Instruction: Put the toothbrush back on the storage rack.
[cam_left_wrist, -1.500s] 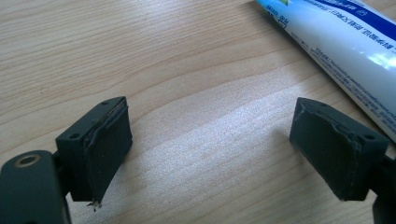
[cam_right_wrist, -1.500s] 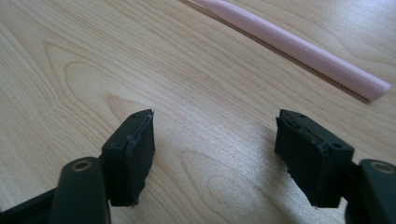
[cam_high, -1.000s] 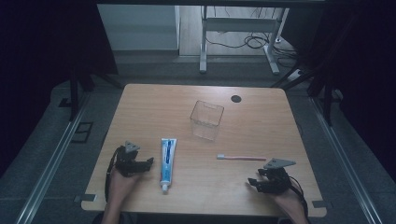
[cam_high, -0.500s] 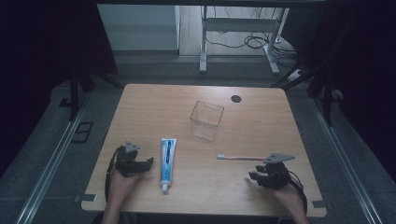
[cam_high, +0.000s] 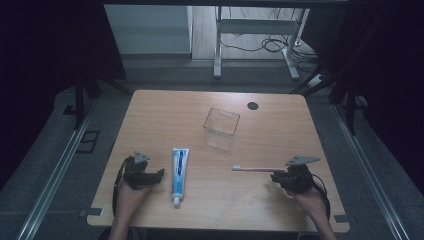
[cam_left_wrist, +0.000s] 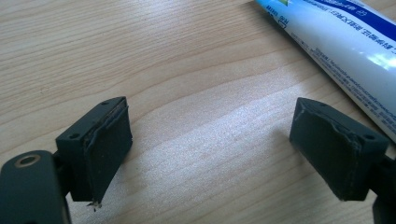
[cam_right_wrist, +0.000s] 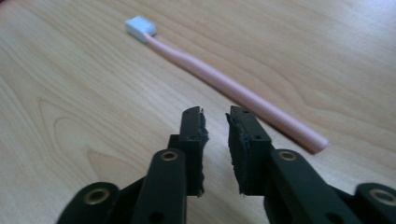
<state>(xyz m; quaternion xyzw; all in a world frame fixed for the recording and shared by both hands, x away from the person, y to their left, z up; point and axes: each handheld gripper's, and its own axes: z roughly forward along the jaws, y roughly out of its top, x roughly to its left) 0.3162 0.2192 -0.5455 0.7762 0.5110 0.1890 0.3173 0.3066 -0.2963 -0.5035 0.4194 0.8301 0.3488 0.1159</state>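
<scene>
Near the brush (cam_high: 255, 169), the right tongs (cam_right_wrist: 215, 122) have edged closer since a second ago, jaws narrow and empty, likely lining up a pickup. Left tongs (cam_left_wrist: 210, 140) gape wide beside the paste (cam_high: 179, 167). Beyond the brush, the cup (cam_high: 221, 128) stands empty on the bench (cam_high: 165, 110).

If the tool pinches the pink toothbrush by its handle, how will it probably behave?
The toothbrush looks thin and probably light. Its slim, straight handle seems fairly stiff, so it should lift without drooping. The handle looks rounded, so a push may roll it on the table.
</scene>
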